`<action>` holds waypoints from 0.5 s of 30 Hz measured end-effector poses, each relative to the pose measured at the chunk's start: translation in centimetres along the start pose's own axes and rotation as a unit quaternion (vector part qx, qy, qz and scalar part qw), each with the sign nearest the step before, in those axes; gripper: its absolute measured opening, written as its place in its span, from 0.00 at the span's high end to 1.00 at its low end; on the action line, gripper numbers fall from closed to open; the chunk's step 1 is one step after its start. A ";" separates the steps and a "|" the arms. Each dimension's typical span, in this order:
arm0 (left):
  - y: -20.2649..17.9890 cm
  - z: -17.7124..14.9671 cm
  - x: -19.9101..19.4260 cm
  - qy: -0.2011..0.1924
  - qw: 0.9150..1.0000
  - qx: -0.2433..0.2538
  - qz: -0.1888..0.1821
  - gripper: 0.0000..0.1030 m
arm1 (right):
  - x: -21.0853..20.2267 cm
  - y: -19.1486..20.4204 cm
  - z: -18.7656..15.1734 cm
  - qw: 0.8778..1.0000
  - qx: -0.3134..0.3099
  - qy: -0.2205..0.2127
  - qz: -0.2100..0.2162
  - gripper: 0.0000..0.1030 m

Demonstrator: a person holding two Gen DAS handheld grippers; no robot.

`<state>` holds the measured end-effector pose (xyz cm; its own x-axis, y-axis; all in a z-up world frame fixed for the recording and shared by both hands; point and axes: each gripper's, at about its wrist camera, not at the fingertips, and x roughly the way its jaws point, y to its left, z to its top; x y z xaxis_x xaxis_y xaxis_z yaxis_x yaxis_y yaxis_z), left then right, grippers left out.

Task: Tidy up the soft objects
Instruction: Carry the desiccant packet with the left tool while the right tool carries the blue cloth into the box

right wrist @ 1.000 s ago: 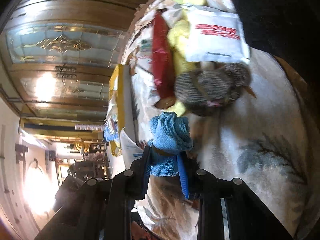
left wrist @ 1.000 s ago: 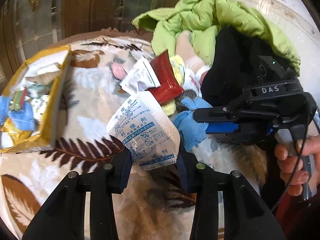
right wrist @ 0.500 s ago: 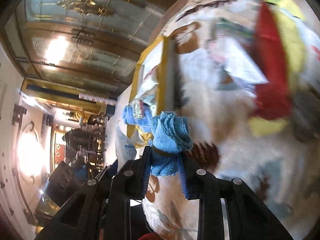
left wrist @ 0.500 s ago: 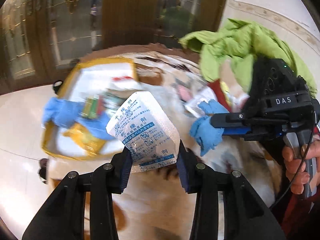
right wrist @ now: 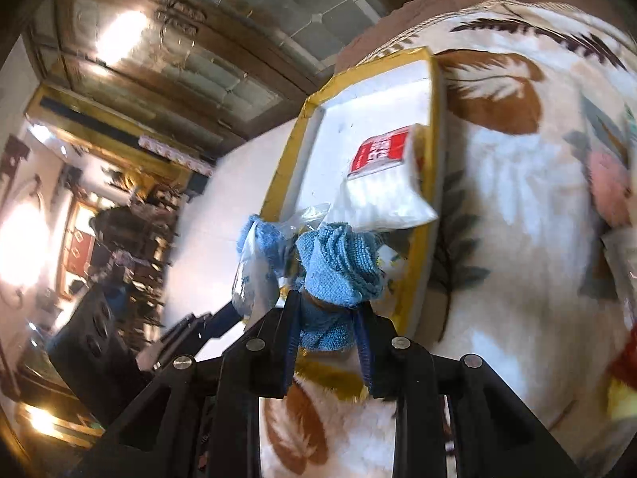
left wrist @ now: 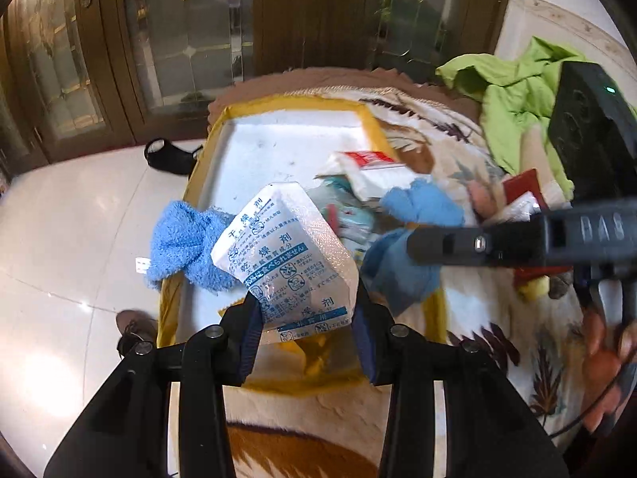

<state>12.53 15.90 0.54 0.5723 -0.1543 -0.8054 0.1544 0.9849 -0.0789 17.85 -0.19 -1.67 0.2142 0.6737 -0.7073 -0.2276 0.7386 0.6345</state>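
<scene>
From the left wrist view, the left tool (left wrist: 305, 320) clamps one white desiccant packet (left wrist: 286, 257) above the yellow-rimmed tray (left wrist: 296, 101), where one fluffy blue sock (left wrist: 185, 245) drapes the rim; release likely comes next. From the right wrist view, the right tool (right wrist: 327, 323) pinches one blue microfibre cloth (right wrist: 338, 267) at the tray's near edge, beside one red-labelled white pouch (right wrist: 384, 185).

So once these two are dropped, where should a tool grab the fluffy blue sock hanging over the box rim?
Probably pinch the fluffy blue sock at its bunched middle, coming from above: it drapes limply across the yellow box rim, so that raised fold is the thickest, most exposed part.
</scene>
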 end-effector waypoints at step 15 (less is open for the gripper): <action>0.4 2.7 2.6 -0.003 1.000 0.009 0.017 0.43 | -2.0 1.6 -0.9 0.997 -0.065 -0.011 -0.046 0.56</action>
<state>16.21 15.68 0.02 0.5826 -0.1219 -0.8036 0.1497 0.9879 -0.0414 16.18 -0.37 0.47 0.2613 0.6043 -0.7527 -0.3270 0.7891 0.5200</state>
